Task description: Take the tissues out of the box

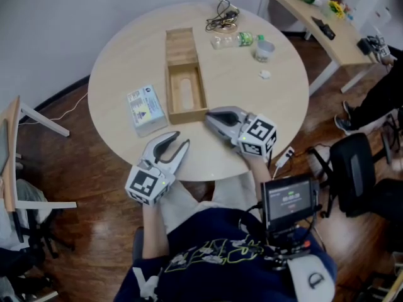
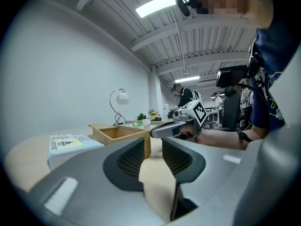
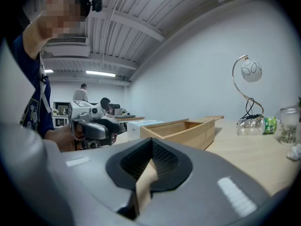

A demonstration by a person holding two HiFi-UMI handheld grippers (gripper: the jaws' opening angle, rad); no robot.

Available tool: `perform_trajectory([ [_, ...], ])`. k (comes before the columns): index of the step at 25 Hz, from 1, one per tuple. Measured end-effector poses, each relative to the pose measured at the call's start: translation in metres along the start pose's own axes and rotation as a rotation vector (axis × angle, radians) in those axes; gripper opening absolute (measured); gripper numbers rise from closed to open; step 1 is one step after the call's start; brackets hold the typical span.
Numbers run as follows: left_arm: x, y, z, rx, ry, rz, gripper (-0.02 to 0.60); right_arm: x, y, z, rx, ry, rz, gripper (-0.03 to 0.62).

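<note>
Tissue pack (image 1: 146,109) (flat) beside box (image 1: 187,115)

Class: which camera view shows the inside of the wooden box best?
The head view: it looks straight down into the wooden box, showing its floor. Both gripper views see it side-on from table level, so they show only walls and rim.

The round table (image 1: 119,68) has a pale, matt wood-grain top, and the open box (image 1: 187,115) at mid-frame is bare, light wood. Left of it, the tissue pack (image 1: 145,109) has shiny printed plastic wrap. The left gripper (image 1: 181,138) and right gripper (image 1: 210,116) are smooth matt grey plastic.
</note>
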State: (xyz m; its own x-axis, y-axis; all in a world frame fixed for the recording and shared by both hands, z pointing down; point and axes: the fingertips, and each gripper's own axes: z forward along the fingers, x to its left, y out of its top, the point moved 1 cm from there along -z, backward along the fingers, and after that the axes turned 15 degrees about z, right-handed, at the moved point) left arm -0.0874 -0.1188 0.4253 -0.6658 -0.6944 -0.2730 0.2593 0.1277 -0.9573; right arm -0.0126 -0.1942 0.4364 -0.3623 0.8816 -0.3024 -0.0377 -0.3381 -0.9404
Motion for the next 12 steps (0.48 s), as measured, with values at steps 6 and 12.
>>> perform_trajectory([
  [6,-0.002,-0.001,0.005,0.005,-0.049,0.004,0.048,0.001,0.000,0.000,0.001,-0.001,0.003,-0.005],
  [12,0.012,-0.006,0.004,0.028,-0.015,-0.054,0.001,0.001,0.001,-0.001,0.005,0.000,0.000,-0.005],
])
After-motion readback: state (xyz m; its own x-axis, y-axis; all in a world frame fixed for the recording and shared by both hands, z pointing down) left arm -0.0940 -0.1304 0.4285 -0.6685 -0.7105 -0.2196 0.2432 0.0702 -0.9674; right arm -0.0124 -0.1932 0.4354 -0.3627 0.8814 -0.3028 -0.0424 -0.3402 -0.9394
